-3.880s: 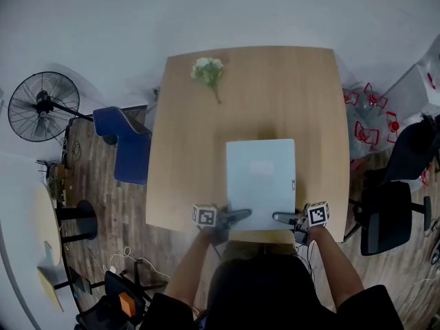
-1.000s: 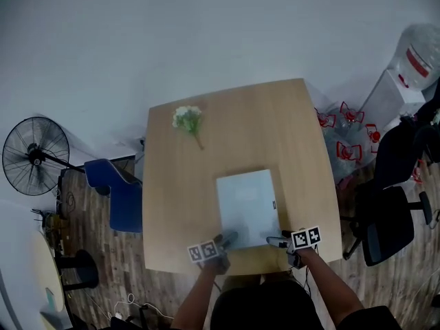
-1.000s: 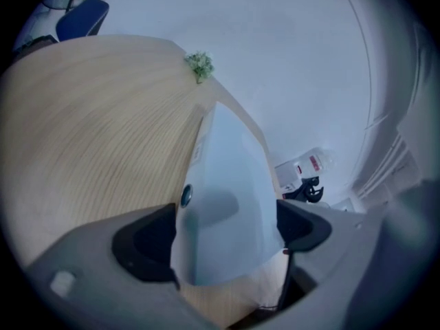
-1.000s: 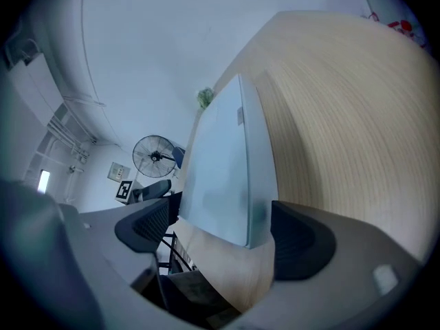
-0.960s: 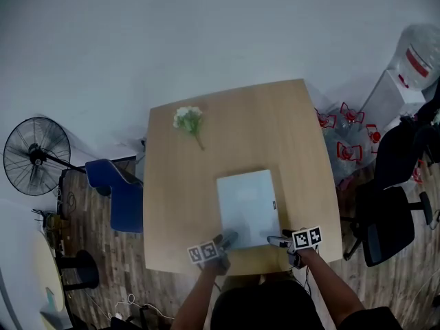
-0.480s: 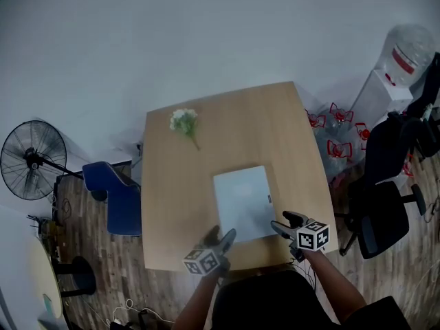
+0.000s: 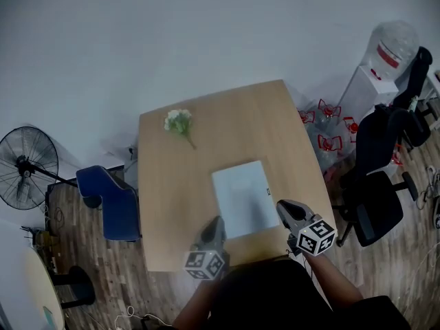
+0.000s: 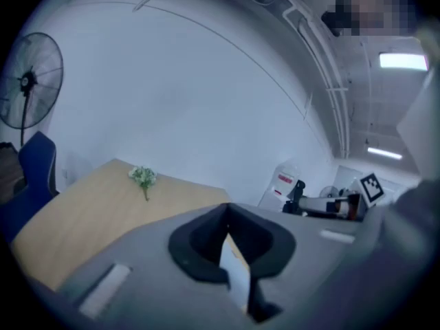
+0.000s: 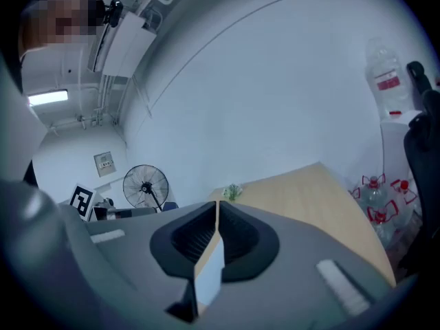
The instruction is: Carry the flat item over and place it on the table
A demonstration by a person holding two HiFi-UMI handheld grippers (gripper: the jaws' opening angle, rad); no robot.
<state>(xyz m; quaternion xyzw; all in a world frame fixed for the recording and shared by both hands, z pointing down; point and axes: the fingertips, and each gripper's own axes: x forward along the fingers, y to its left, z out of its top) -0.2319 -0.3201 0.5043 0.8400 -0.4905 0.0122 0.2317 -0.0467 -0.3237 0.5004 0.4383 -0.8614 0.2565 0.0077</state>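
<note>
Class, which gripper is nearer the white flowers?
Left. The left gripper is at the table's near edge, slightly right of the flowers; the right gripper, jaws closing on nothing, is across the flat item, farther right.

head view: overhead, far | gripper views: low, near | shared: table [image 7: 165, 184]

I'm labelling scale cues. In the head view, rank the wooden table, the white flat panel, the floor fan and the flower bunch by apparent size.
1. wooden table, clearly largest
2. white flat panel and floor fan: about alike; the fan stands lower, farther from the camera, so unranked
3. flower bunch, smallest
</note>
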